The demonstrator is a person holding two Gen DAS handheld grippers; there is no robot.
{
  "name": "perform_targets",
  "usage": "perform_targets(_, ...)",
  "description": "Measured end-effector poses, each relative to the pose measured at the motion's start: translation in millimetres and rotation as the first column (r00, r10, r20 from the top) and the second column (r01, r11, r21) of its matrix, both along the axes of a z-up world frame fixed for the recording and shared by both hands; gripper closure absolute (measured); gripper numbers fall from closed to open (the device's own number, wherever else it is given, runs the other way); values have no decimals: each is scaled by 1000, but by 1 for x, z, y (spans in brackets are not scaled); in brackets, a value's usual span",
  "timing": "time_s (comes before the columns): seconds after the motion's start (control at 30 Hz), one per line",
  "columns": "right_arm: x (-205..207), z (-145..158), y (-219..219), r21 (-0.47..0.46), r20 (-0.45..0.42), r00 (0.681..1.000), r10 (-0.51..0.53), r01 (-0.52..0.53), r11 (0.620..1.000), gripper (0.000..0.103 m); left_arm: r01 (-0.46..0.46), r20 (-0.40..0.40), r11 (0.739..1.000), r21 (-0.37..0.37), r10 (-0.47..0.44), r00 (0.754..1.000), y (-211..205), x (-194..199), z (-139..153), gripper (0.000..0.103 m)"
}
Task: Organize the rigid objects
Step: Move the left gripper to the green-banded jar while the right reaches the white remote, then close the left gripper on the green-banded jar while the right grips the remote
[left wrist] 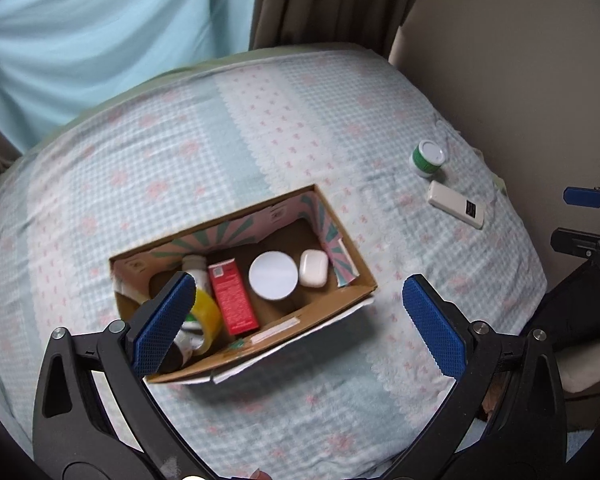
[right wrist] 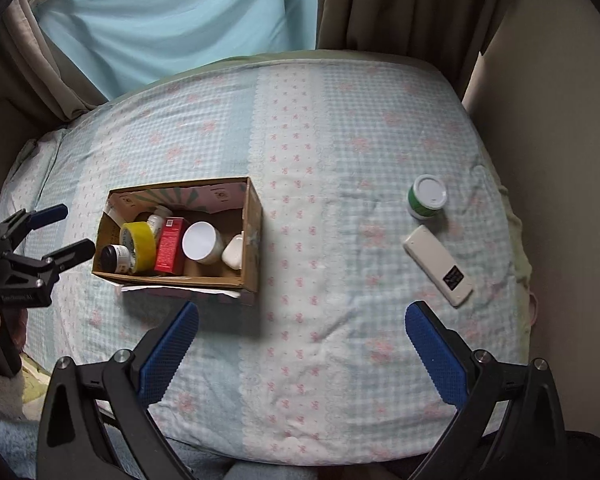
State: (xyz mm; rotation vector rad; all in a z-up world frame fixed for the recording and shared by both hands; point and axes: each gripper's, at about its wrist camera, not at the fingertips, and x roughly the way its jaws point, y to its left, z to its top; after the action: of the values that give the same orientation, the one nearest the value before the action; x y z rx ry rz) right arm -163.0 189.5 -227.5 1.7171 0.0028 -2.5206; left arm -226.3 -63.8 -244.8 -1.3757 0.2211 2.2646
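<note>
Well, the bed [right wrist: 340,140] with its blue gingham cover and pink bows takes up nearly everything, and on it sits an open cardboard box [left wrist: 340,300] holding a roll of yellow tape [right wrist: 138,240], a red carton [left wrist: 234,300], a white-lidded jar [left wrist: 273,275], a white earbud case [left wrist: 313,267], a small bottle [right wrist: 155,222] and a dark-capped pot [right wrist: 114,258]; whatever is printed on the carton is too small to read. Off to the right, well apart from the box, lie a white remote [right wrist: 438,266] and, just beyond it, a green jar with a white lid [right wrist: 426,196]. The left gripper [left wrist: 300,308] hangs above the box, fingers spread wide and empty. The right gripper [right wrist: 302,332] hovers over bare cover between box and remote, likewise agape, holding nothing.
</note>
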Motion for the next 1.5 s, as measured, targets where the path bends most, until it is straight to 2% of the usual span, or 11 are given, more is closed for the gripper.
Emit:
perform_targets(0.1, 0, 0, 30, 39, 5, 1000, 11, -11, 999, 0, 42, -35, 999, -31, -43, 998, 34, -11, 8, 0)
perform_targets(0.37, -18, -21, 105, 106, 42, 997, 64, -69, 992, 0, 192, -38, 978, -81, -196, 980, 146, -49, 6, 0)
perform_targets(0.6, -45, -68, 155, 95, 76, 990, 120, -127, 987, 0, 314, 52, 943, -106, -310, 949, 255, -78, -29, 0)
perform_targets(0.77, -66, -118, 170, 137, 155, 963, 220, -242, 961, 0, 411, 143, 893, -182, -390, 910, 335, -99, -88, 0)
perform_targets(0.97, -81, -188, 172, 178, 213, 914, 344, -383, 907, 1, 509, 193, 826, -241, -473, 860, 413, -119, -162, 0)
perform_targets(1.07, -90, -215, 179, 152, 211, 907, 365, -399, 904, 9, 564, 209, 781, -267, -525, 825, 442, -123, -192, 0)
perform_targets(1.17, -97, -234, 186, 119, 195, 909, 369, -396, 911, 15, 611, 211, 737, -289, -574, 791, 463, -122, -213, 0)
perform_targets(1.3, -98, -248, 191, 103, 145, 906, 397, -413, 905, 16, 656, 209, 690, -307, -624, 753, 478, -120, -233, 0)
perform_targets(1.43, -98, -260, 192, 81, 108, 901, 420, -429, 899, 18, 679, 221, 665, -311, -644, 732, 484, -119, -248, 3)
perform_targets(1.5, -98, -267, 191, 73, 114, 896, 429, -438, 896, 28, 682, 230, 660, -314, -644, 729, 486, -120, -252, 10)
